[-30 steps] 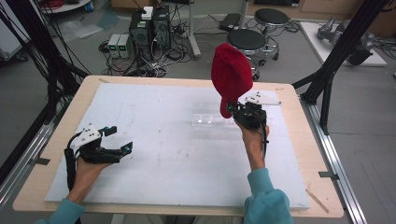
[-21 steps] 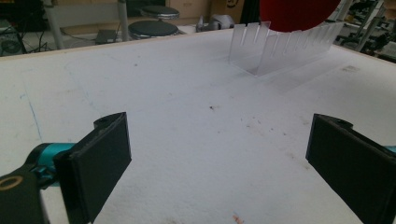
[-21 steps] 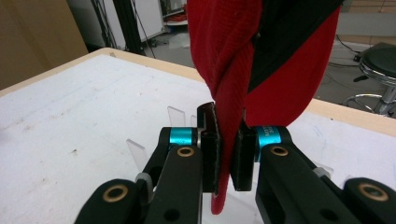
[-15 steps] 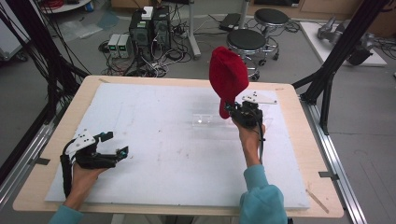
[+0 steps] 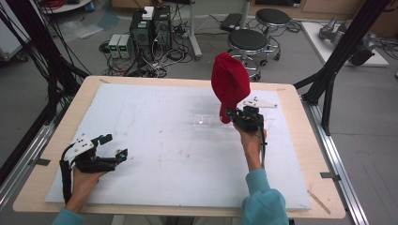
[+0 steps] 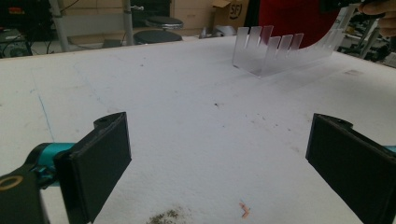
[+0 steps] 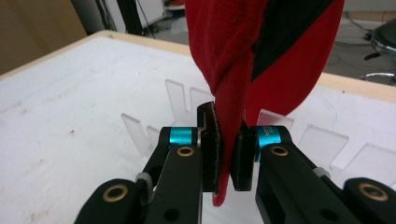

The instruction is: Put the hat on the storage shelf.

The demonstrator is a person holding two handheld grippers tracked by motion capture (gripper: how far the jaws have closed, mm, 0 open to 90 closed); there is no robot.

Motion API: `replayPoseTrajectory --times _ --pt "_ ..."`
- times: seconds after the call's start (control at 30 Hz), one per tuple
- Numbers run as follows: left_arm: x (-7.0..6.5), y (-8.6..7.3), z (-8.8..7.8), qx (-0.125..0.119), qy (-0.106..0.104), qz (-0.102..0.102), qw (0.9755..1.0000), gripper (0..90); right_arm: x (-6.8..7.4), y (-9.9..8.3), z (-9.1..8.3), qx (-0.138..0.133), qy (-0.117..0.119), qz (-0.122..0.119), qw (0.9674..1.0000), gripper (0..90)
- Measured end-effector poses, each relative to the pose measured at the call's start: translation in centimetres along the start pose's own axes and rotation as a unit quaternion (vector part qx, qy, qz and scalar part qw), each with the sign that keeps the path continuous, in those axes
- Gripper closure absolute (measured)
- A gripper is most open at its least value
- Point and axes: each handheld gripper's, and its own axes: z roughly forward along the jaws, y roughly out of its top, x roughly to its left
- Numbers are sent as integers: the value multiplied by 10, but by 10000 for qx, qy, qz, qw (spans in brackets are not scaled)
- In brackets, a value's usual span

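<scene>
Clearly the right gripper [image 5: 233, 115] has its jaws closed tight on a fold of the red cap [image 5: 229, 83], which stands up above the gripper, lifted clear of the white table surface [image 5: 169, 154]. In the right gripper view the two black pads [image 7: 209, 149] pinch a narrow strip of the red cap's [image 7: 261, 51] cloth between them, a short end of it hanging out below the pads, and the bulk of the cap rises above with a dark inner panel showing at the upper right. Just beyond the jaws stands a clear slotted acrylic rack [image 7: 327, 140] on the table; in the high view the rack [image 5: 206, 120] lies just left of the right gripper, near the far middle of the table. The person's right hand [image 5: 252, 143], with a teal sleeve [image 5: 263, 204] at the forearm, holds that gripper at the far right part of the surface. The left gripper [image 5: 112, 147] sits well apart at the near left, low over the table, held in the left hand [image 5: 84, 180]. Its jaws stand wide apart with nothing between them; the left gripper view shows bare white surface between the two pads [image 6: 100, 161], the rack [image 6: 280, 51] farther off, and the red cap [image 6: 294, 21] behind it.
</scene>
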Motion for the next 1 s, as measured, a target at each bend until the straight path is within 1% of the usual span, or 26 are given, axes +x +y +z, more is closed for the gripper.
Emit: replayPoseTrajectory --times 0.07,0.1,0.2,0.23,0.3,0.37,0.5,0.63,0.83,0.87,0.93,1.0 --pt "0 0 0 -29 12 18 10000 70 1 0 -1 91 -11 -13 10000 848" --pt "-1 -1 -1 -70 5 10 10000 70 1 -1 -1 108 -8 -59 9999 848" --pt "-1 -1 -1 -76 14 8 10000 70 3 -1 -2 221 -30 -58 9997 848" --pt "-1 -1 -1 -83 20 3 10000 70 3 -1 -2 242 -29 -116 9996 847" --pt "-1 -1 -1 -85 19 14 10000 72 5 -1 -3 336 -46 -132 9993 847" --pt "-1 -1 -1 -88 22 18 10000 72 6 -2 -3 413 -89 -226 9989 847" --pt "0 -1 -1 -106 15 -7 9999 72 9 -3 -4 560 -140 -202 9981 847" --pt "-1 -1 -1 -93 0 19 10000 73 10 -5 -5 670 -142 -205 9974 846" --pt "-1 -1 -1 -93 -7 17 10000 75 9 -7 -7 714 -168 -160 9972 841" --pt "-1 -1 -1 -93 1 8 10000 75 8 -7 -7 735 -179 -190 9970 834" --pt "0 -1 -1 -93 -10 16 10000 76 10 -8 -5 899 -278 -287 9952 770" --pt "-1 -1 -1 -94 -12 16 10000 76 11 -9 -5 958 -268 -298 9946 746"
